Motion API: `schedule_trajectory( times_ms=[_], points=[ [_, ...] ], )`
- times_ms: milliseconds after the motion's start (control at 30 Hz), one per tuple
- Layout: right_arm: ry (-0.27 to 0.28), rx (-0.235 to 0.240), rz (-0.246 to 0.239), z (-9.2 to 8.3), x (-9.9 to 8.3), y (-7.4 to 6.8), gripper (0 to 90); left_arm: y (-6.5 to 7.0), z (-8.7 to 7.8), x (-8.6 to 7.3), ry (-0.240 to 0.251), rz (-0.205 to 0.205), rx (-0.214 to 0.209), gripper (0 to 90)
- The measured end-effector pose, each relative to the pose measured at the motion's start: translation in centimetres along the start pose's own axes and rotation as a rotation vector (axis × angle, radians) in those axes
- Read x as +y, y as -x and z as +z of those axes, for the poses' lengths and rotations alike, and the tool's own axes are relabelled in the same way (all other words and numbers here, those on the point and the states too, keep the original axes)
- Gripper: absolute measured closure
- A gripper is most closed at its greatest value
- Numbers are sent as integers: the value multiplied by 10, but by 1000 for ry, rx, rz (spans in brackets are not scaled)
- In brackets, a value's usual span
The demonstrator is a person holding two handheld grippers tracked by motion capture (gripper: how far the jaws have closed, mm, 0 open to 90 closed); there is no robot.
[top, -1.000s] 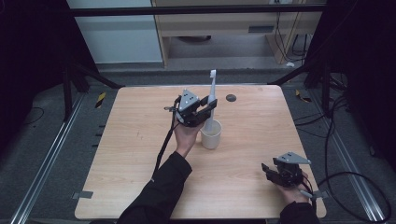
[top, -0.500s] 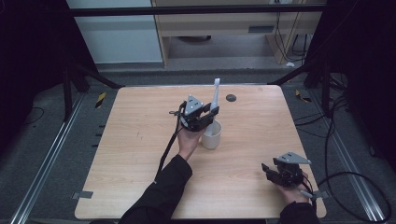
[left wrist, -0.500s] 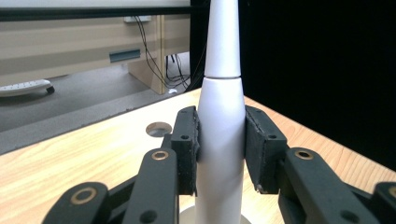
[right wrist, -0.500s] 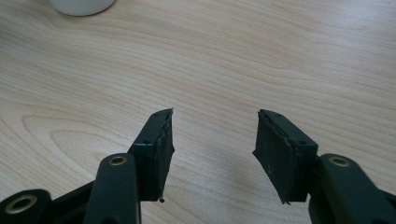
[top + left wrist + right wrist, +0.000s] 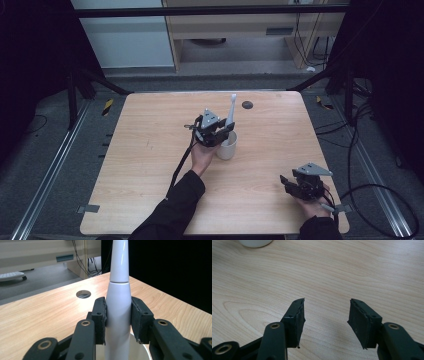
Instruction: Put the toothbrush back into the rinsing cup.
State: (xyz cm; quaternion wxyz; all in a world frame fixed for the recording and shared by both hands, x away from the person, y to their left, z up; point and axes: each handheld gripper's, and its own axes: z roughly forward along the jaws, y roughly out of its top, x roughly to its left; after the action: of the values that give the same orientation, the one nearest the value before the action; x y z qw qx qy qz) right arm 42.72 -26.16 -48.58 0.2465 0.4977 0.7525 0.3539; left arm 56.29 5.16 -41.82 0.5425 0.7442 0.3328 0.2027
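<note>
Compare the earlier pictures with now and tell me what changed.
The left gripper, still shut on the white electric toothbrush, has come down, and the brush's lower end is now inside the white cup. The cup, and the right gripper resting open at the table's near right corner, stayed put.

My work surface is a light wooden table (image 5: 150, 165) with a visible grain and rounded corners. A small round hole (image 5: 247, 104) sits near its far edge. A white cup (image 5: 227, 149) stands directly on the wood near the middle. The table itself stands on a grey floor (image 5: 45, 150) with metal rails along its sides
</note>
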Motion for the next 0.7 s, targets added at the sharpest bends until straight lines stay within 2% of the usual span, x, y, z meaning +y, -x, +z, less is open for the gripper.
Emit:
schedule_trajectory(
  times_ms=[700],
  points=[
    [0, 0, 5, 0, 0, 0, 463, 2, 9, -12, -84, 16, -13, 659]
  ],
)
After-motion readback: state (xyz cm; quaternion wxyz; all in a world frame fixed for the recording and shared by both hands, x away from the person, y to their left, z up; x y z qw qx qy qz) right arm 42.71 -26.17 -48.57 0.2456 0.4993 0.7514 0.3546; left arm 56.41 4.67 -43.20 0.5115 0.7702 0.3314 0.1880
